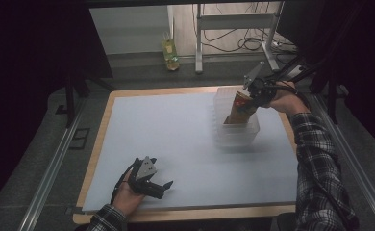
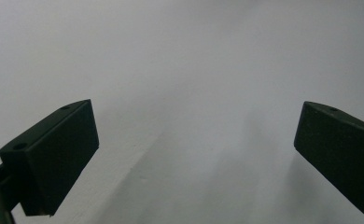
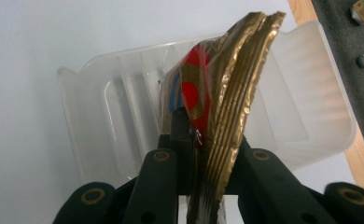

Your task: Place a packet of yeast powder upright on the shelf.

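Right gripper (image 1: 251,96): jaws pinched on the upper edge of a gold snack packet (image 3: 227,93); the packet has a red and blue print.
Packet position: hangs below the right gripper, tilted, its lower end inside a clear plastic bin (image 1: 233,132); in the right gripper view the bin (image 3: 311,93) lies directly beyond the jaws.
Left gripper (image 1: 162,188): jaws spread wide, nothing between them; it rests low over the pale table mat (image 1: 176,139), well apart from the bin.
Left gripper view: bare mat (image 2: 194,70) ahead of the jaws.
Beyond table: a bottle (image 1: 170,53) on the floor.
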